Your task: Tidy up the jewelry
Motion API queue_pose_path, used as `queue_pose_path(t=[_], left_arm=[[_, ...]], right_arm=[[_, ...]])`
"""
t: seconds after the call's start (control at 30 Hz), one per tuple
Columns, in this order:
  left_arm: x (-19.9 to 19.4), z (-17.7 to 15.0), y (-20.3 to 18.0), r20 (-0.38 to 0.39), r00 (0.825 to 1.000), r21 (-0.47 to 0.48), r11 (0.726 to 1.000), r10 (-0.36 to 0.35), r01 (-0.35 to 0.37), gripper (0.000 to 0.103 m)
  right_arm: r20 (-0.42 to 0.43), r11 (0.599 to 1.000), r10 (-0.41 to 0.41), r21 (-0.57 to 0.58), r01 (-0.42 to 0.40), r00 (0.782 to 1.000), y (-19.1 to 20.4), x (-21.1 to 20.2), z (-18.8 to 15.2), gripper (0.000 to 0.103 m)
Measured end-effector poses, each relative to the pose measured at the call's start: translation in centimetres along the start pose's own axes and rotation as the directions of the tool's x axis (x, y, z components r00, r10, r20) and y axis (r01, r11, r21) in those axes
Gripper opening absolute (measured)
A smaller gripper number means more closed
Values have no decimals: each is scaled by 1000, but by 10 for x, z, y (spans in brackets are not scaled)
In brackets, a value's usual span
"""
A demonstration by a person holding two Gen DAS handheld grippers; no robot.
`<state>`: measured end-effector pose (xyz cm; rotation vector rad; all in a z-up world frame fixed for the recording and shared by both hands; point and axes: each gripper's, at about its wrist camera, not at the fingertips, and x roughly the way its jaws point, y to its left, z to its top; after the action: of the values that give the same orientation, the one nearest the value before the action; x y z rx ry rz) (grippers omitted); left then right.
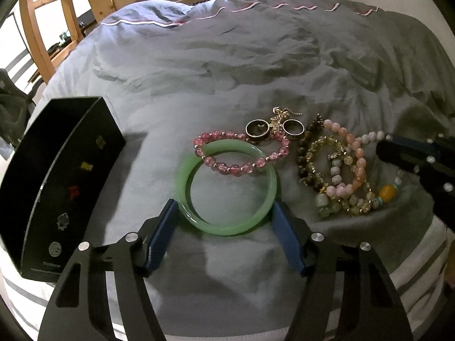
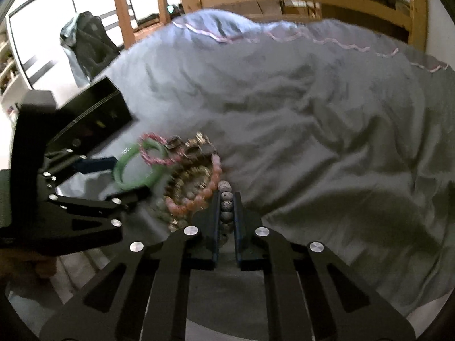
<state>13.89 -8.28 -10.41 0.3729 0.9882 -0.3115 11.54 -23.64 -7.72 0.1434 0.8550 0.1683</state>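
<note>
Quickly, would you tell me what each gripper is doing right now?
Left gripper: open, straddling the green bangle.
Right gripper: shut on the grey beaded bracelet.

Green bangle point(image 1: 226, 187) flat on bed; pink crystal bracelet point(image 1: 241, 150) overlaps its far rim. Two rings point(image 1: 257, 130) beyond it. Beaded bracelet pile point(image 1: 341, 176) just right of bangle.

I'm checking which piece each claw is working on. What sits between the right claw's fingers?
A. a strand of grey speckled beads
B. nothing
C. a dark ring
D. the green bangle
A: in the right wrist view the right claw has its fingers drawn in close on either side of the grey beads, while the green bangle lies between the left claw's spread fingers.
</note>
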Motion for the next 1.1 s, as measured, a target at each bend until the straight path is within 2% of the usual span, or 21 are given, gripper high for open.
queue_pose_path(t=[0.07,0.3,0.37,0.4,0.43,0.5,0.73,0.83,0.93,1.03,1.07,1.1], left_arm=[[-5,2,1,13,1000,2,1000,14,-14,65],[-27,9,18,78,997,-59,998,1,4,62],[-31,10,21,88,996,-70,997,-1,8,55],[-32,10,22,88,996,-77,997,-2,9,37],[-33,9,24,84,996,-83,996,-6,13,28],[-32,9,28,72,997,-103,993,-41,49,28],[-32,6,25,77,997,-74,997,-22,28,24],[-38,6,27,108,994,-79,996,-30,39,12],[-44,7,27,138,990,-74,996,-39,50,8],[-43,8,22,131,990,-47,998,-46,52,9],[-42,8,18,133,990,-35,999,-36,41,14],[-42,7,17,135,990,-29,999,-29,34,44]], right_arm=[[36,1000,10,7,-10,999,0,-7,2,9],[174,996,59,59,-70,983,-8,-33,10,9],[193,995,62,70,-77,979,-10,-36,12,9],[199,994,63,74,-79,978,-10,-37,13,9],[207,993,67,77,-84,976,-10,-39,14,9],[220,992,77,81,-97,972,-11,-42,14,9],[228,990,88,85,-110,970,-12,-45,14,9],[233,989,95,91,-119,968,-13,-45,13,9],[228,988,96,97,-120,969,-13,-45,13,9],[226,988,100,95,-124,969,-12,-45,13,9],[225,987,101,96,-125,969,-12,-45,13,9],[224,987,102,97,-126,969,-12,-45,13,9]])
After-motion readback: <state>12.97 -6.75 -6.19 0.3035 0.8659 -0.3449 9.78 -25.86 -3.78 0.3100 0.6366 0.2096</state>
